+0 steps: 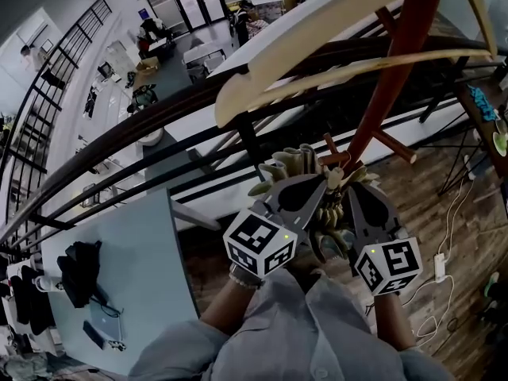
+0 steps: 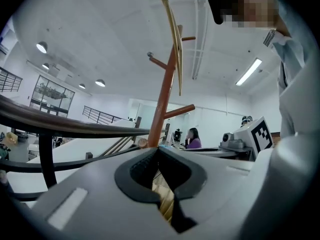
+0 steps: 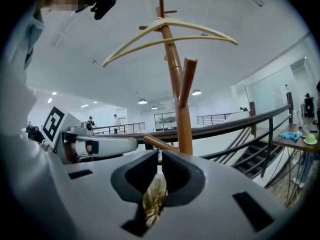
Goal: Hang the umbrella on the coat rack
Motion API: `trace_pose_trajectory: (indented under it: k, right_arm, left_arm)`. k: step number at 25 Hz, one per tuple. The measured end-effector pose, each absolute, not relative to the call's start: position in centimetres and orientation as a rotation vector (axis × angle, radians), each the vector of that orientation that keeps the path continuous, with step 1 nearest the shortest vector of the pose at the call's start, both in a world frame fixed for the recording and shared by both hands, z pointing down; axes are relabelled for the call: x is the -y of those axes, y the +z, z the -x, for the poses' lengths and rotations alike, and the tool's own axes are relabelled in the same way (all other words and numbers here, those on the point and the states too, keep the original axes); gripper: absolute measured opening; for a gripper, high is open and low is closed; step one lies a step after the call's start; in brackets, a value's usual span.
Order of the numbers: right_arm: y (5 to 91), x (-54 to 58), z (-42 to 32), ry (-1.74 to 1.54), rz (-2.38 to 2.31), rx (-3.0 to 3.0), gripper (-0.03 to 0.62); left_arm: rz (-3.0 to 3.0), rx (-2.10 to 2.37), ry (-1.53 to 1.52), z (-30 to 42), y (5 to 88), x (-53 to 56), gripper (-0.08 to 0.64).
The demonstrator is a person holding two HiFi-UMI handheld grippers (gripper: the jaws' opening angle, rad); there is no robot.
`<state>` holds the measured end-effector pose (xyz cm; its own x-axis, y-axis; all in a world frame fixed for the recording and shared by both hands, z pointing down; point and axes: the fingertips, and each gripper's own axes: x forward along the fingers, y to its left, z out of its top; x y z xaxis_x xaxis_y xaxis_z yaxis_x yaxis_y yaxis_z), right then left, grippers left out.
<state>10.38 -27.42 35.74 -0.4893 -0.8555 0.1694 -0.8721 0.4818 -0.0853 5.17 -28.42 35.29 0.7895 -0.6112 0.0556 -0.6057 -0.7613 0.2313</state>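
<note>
Beige cloth, bunched and pleated, fills the gap between the jaws of the left gripper (image 2: 157, 151), which we log as clamped on the umbrella (image 2: 164, 196). Same reading on the right gripper (image 3: 161, 153): jaws pressed together on a wad of the same umbrella (image 3: 154, 199) fabric. From the head view we see both grippers side by side, left (image 1: 312, 185) and right (image 1: 355, 187), holding the folded umbrella (image 1: 298, 161) raised between them, right up against the coat rack (image 1: 397, 62). A short wooden peg (image 3: 160, 143) of the rack juts out just beyond the right jaws; whether the umbrella touches it we cannot tell. Reddish-brown pole, more pegs higher up, pale wooden hangers (image 3: 165, 31) resting across the top. Behind the rack a dark railing (image 1: 119, 133) runs across, with a lower floor and a pale blue table (image 1: 135, 268) well below
</note>
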Motion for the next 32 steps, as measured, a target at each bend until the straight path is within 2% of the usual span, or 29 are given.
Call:
trace_pose_trajectory:
  k: [5,32]
  right_arm:
    - [35.0,26.8,-10.2,0.238,-1.539,2.626,0.012]
    - [34.2,25.8,-9.3,0.174,-1.482,2.613,0.005]
  left_arm:
    - [-2.734,0.946,-0.091,-4.5,33.7,27.4,0.005]
    - [-2.733,0.926,0.018,-4.5,34.8,25.9,0.005]
